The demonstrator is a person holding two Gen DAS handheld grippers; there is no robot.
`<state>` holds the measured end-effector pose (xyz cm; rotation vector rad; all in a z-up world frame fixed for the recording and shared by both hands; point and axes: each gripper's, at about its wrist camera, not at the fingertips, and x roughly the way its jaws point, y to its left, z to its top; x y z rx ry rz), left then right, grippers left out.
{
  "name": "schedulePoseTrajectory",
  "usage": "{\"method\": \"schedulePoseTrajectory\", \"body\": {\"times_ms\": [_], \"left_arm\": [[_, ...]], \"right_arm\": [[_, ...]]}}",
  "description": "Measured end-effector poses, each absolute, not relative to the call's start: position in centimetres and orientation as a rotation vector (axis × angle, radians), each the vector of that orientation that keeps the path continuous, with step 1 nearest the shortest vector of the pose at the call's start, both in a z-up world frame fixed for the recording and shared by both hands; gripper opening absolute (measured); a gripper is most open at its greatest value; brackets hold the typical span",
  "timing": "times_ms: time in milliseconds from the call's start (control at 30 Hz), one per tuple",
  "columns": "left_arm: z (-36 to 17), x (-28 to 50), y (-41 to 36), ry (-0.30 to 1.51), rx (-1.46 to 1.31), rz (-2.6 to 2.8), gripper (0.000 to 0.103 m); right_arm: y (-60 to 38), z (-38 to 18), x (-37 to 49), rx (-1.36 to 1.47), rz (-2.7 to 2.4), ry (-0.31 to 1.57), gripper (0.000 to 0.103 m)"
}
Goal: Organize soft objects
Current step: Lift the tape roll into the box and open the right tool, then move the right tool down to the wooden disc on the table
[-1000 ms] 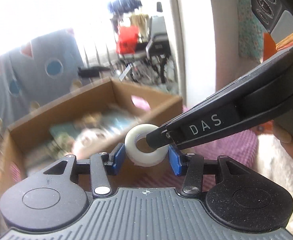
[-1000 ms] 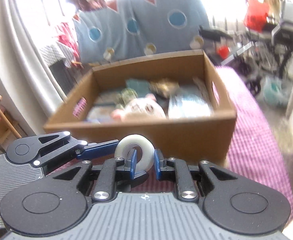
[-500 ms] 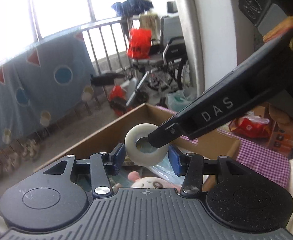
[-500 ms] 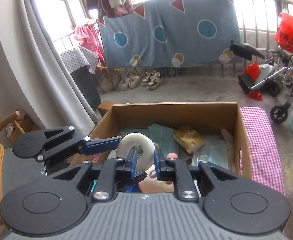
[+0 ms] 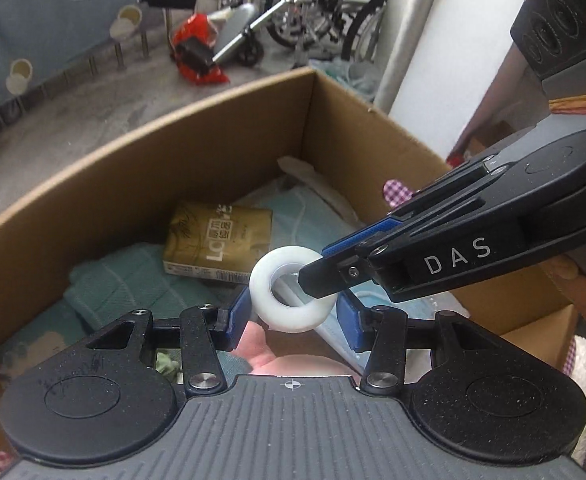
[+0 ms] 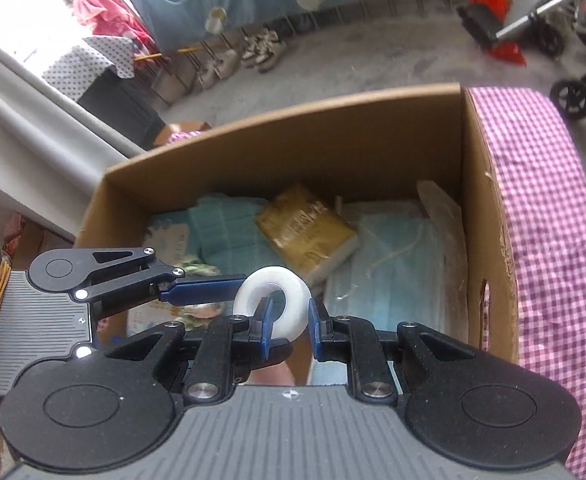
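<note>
A white tape roll (image 5: 293, 289) hangs over the open cardboard box (image 5: 213, 136). My left gripper (image 5: 293, 314) holds the roll by its outer sides between the blue pads. My right gripper (image 6: 287, 322) is shut on the roll's wall, with one finger through the hole and one outside; the roll shows there too (image 6: 271, 304). In the box (image 6: 293, 148) lie a teal towel (image 6: 221, 232), a tan tissue pack (image 6: 305, 228), blue face masks (image 6: 393, 264) and a pink plush (image 5: 293, 360) just below the grippers.
A purple checked cloth (image 6: 545, 220) covers the surface to the box's right. Beyond the box are a grey floor, shoes (image 6: 257, 54), a wheelchair (image 5: 301, 16) and a blue hanging cloth (image 5: 33, 20). A white curtain (image 6: 33, 96) stands at the left.
Both grippers carried the tape roll forward and tilted down, from in front of the box to above its inside. The grips on the roll are unchanged.
</note>
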<state>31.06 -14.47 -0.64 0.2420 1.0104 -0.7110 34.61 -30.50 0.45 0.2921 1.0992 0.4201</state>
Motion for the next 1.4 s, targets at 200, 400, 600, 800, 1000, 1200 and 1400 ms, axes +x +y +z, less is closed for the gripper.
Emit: {"method": "schedulePoseTrajectory", "body": {"times_ms": [200,400,600,800,1000,1200,1400], "left_arm": [[-1.9,31.6,-14.8,1.057,0.282,-0.712,0.047],[-2.4,31.8,-14.8,1.074,0.319,-0.692,0.047],[-2.0,32.1,-14.4,1.09,0.304,-0.678,0.047],[-1.4,32.5,-14.1,1.084,0.287,-0.682,0.057],[0.8,31.7,-13.0,1.033,0.231,-0.675,0.071],[4.6,29.7,-10.9,0.966,0.153,-0.659,0.085],[9.4,25.4,-7.9,0.855,0.089,-0.648,0.096]], "right_arm": [[-31.0,-1.9,35.9,0.322,0.41,1.158,0.021],[-30.7,-2.3,36.6,0.331,0.41,1.172,0.021],[-29.8,-2.3,36.5,0.314,0.428,1.191,0.021],[-29.7,-2.4,37.0,0.336,0.419,1.21,0.023],[-30.9,-0.4,36.3,0.388,0.42,1.154,0.023],[-33.0,3.3,33.3,0.458,0.426,1.04,0.039],[-35.0,7.4,26.8,0.508,0.454,0.889,0.051]]}}
